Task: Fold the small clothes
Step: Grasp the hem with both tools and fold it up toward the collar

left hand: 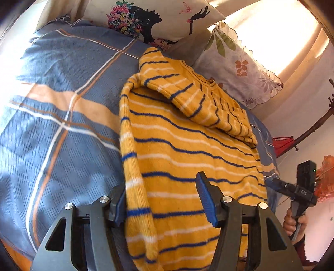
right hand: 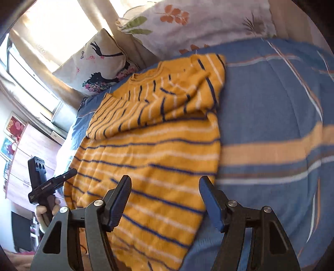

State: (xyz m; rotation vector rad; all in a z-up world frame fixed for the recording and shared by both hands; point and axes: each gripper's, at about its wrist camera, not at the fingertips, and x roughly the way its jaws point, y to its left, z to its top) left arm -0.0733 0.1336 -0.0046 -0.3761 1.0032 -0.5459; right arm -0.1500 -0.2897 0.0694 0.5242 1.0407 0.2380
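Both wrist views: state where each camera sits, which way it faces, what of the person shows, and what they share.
Left wrist: on the left tool, facing down over the yellow striped sweater on the bed; the person's right hand shows at right.
Right wrist: on the right tool, facing the sweater's other side; the left hand shows at left.
Shared: sweater, bed, silhouette cushion, leaf-print pillow.

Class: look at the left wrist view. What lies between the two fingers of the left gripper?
In the left wrist view, the yellow striped sweater, including its folded-in sleeve, lies between the open left gripper fingers.
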